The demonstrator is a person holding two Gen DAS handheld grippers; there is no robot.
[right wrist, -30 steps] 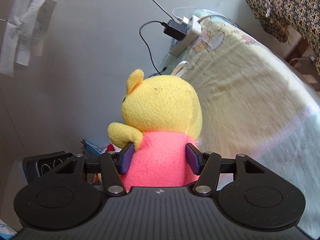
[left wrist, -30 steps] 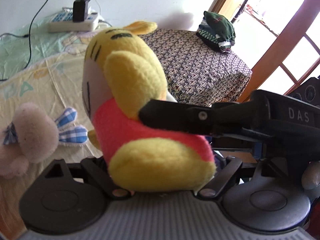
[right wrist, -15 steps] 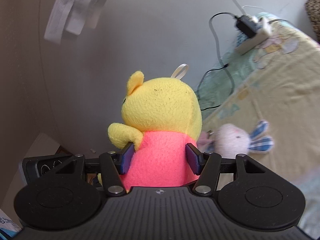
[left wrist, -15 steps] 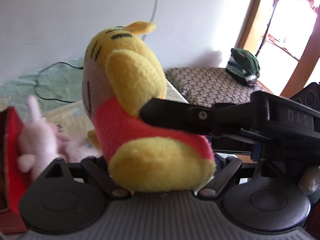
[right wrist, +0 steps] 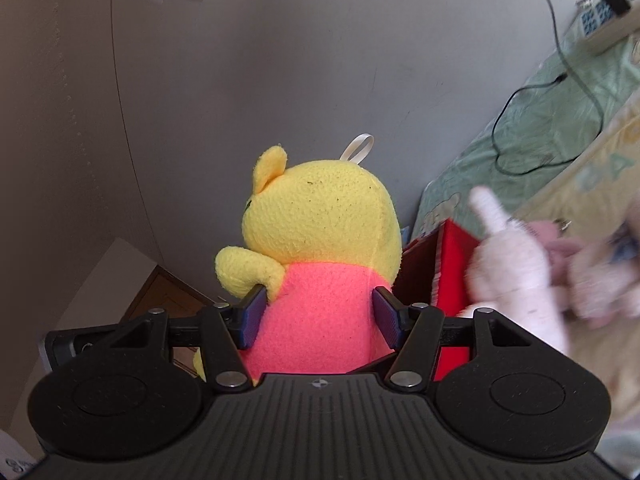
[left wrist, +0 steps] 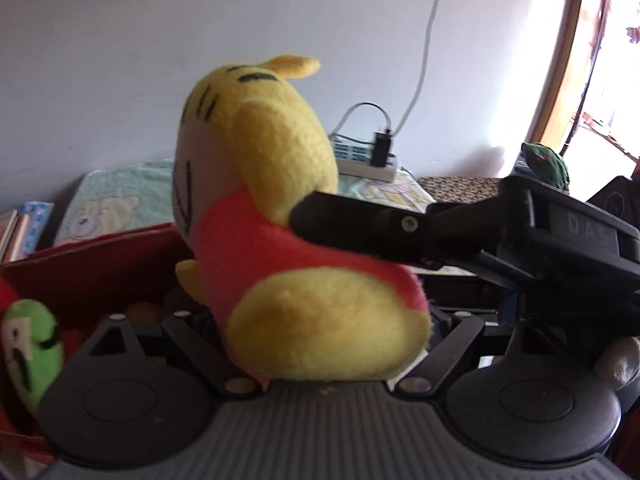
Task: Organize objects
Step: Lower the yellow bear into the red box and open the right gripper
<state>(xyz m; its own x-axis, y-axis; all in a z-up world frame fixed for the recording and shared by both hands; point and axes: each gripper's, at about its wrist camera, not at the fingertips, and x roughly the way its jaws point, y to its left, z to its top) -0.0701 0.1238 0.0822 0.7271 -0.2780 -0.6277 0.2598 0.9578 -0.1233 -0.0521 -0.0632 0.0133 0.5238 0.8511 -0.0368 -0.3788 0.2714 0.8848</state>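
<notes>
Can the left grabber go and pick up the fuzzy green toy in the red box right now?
Probably not yet. The left gripper is already shut on the yellow plush bear in a pink shirt, so the green plush toy must wait.

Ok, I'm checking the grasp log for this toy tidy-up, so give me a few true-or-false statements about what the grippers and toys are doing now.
1. The right gripper is shut on the yellow bear. True.
2. The bear wears a blue shirt. False: it is pink-red.
3. A red box shows behind the bear in the left wrist view. True.
4. The green plush is held by the left gripper. False: that gripper holds the bear's lower body.
5. A power strip lies on the bed. True.
</notes>
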